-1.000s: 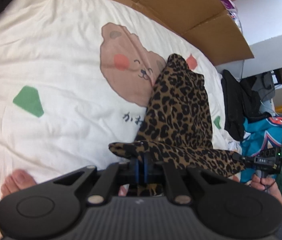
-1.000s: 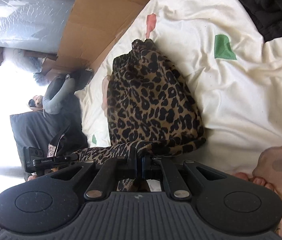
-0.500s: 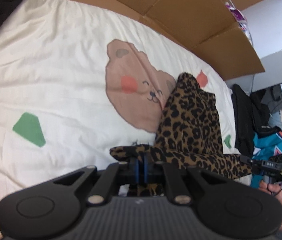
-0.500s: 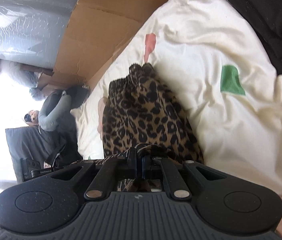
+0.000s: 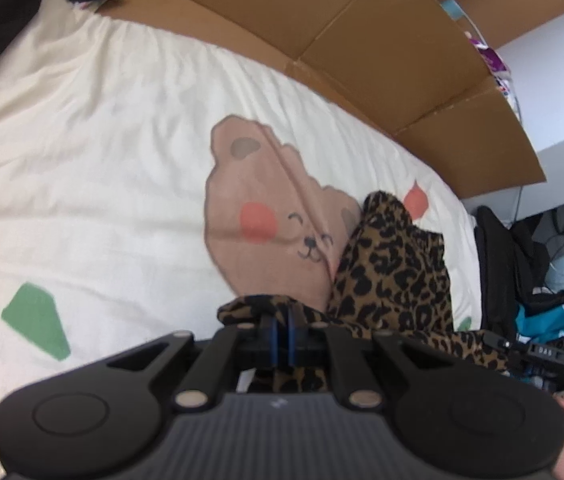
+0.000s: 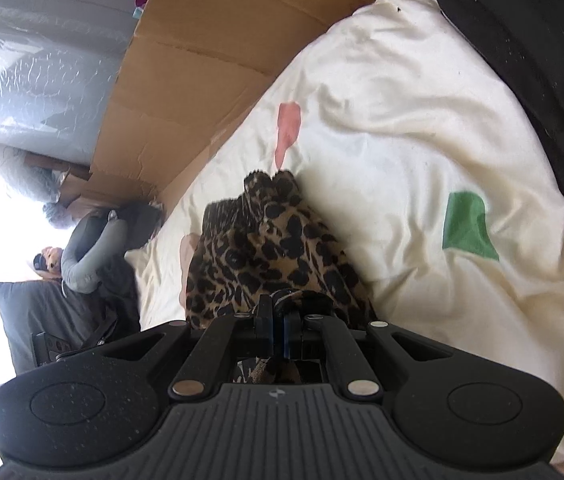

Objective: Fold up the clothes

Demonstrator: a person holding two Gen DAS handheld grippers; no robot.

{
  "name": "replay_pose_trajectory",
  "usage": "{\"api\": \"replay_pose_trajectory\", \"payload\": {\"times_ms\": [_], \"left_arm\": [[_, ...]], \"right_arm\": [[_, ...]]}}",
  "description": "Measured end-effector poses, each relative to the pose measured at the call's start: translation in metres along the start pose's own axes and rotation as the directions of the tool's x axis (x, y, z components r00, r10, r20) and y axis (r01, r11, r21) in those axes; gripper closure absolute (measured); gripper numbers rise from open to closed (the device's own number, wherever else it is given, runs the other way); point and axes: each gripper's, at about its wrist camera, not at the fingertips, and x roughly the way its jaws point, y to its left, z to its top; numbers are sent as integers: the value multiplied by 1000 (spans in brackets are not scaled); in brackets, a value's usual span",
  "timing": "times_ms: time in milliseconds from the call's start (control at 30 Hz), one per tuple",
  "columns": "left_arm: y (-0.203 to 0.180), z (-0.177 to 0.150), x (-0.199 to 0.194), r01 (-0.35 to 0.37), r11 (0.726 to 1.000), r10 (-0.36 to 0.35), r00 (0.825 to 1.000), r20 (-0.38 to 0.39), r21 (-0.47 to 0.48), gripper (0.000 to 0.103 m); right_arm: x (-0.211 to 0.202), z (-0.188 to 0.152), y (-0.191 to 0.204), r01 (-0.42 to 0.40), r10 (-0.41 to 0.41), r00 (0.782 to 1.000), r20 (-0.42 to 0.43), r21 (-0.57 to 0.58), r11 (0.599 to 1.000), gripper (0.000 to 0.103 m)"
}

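Garment: a brown-and-black leopard-print fabric garment [image 5: 398, 264] lay on a cream bed cover printed with a pink-brown bear face [image 5: 121, 200]. It stretched forward from both hand-held grippers, its far gathered end ahead of the fingertips.

Left hand-held gripper [image 5: 281, 330]: jaws closed on a bunched corner of the leopard cloth, which wrapped over the blue-edged fingertips. From this corner a taut strip of the same cloth ran off to the right of the left hand-held gripper, toward the right one.

Right hand-held gripper [image 6: 277, 326]: jaws closed on another bunch of the same garment; the cloth piled up just ahead of it.

Handling, judged: thin, light, limp cloth. It draped and creased freely and would hold no shape of its own. Not fragile. It looked smooth enough to creep out of a shallow pinch, so each grip should take a good fold of cloth. Best hold points were the two corners of one edge, as taken here, keeping the span between them taut.

Writing: none readable on the garment. No brand label seen. A small mark on each gripper body was too small to read.
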Motion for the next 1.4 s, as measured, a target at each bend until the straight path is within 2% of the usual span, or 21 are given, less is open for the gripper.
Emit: {"api": "replay_pose_trajectory", "payload": {"times_ms": [100, 233, 333, 367, 400, 433, 467, 567, 633, 833, 967, 1067, 1167, 1267, 1400], "left_arm": [[-1, 6, 6, -17, 1000, 17, 1000, 17, 0, 98], [1, 3, 22, -80, 996, 81, 996, 29, -40, 95], [-3, -3, 22, -118, 992, 119, 992, 30, -43, 88], [-6, -5, 16, -113, 993, 115, 992, 49, -38, 83], [-8, -6, 12, -100, 994, 103, 993, 63, -46, 71], [-9, -8, 8, -87, 995, 91, 993, 77, -53, 60], [-12, -11, 6, -80, 995, 85, 993, 84, -56, 59], [-20, -22, 4, -115, 993, 115, 989, 96, -10, 59], [-24, -26, 1, -144, 989, 140, 985, 101, 30, 60], [-23, -26, -19, -181, 983, 174, 974, 145, 35, 58], [-26, -39, -17, -168, 985, 163, 979, 122, 29, 57], [-34, -51, -9, -191, 978, 183, 978, 98, 79, 56], [-36, -60, 2, -178, 980, 173, 983, 56, 93, 56], [-37, -67, 15, -173, 978, 174, 985, 4, 117, 58], [-36, -74, 27, -172, 972, 181, 983, -43, 161, 58]], "right_arm": [[2, 4, -4, 5, -5, 1000, 18, 14, 1000, 100], [11, 3, -12, 50, -51, 998, 31, 33, 998, 97], [13, -2, -12, 53, -55, 998, 35, 33, 998, 95], [11, -4, -9, 52, -53, 998, 40, 25, 998, 88], [9, -5, -6, 49, -50, 998, 48, 13, 999, 81], [5, -7, -3, 45, -45, 997, 56, 0, 999, 67], [1, -9, 0, 40, -38, 997, 67, -18, 999, 59], [-13, -12, 8, 36, -31, 995, 91, -56, 998, 54], [-20, -14, 10, 34, -27, 994, 105, -63, 997, 54], [-20, -27, 24, 85, -77, 995, 62, -145, 986, 53], [-20, -40, 33, 90, -76, 994, 74, -210, 973, 53], [-8, -52, 36, 100, -93, 995, 44, -227, 969, 54], [10, -60, 45, 155, -163, 987, 3, -328, 932, 54], [24, -64, 54, 227, -250, 968, 7, -449, 864, 54], [33, -65, 53, 258, -291, 957, 10, -495, 830, 54]]}}
